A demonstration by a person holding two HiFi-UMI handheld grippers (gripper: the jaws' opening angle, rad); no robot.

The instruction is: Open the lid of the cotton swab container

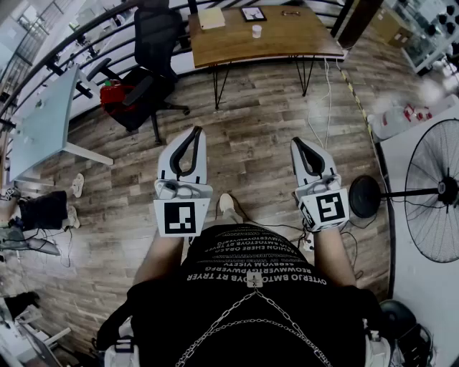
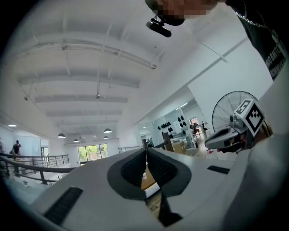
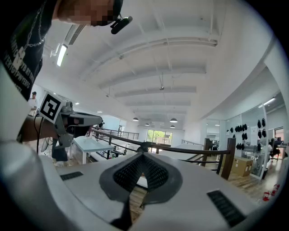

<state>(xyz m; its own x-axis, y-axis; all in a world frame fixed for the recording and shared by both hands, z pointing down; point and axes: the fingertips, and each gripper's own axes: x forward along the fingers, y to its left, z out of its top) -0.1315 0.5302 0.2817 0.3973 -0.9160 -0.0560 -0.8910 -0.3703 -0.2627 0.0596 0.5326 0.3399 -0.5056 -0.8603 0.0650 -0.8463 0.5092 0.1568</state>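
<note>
The cotton swab container (image 1: pixel 257 31), small and white, stands on the wooden desk (image 1: pixel 287 41) at the far side of the room, well apart from both grippers. Near it on the desk lie a dark framed picture (image 1: pixel 252 13) and a tan pad (image 1: pixel 211 18). A black office chair (image 1: pixel 154 43) stands left of the desk, with a red bag (image 1: pixel 117 97) by its base. Closer in, the left gripper (image 1: pixel 194 133) and the right gripper (image 1: pixel 297 143) are held level and side by side above the wooden floor (image 1: pixel 258 136). Each has its jaws closed together with nothing between them. A standing fan (image 1: pixel 437 190) is at the right.
</note>
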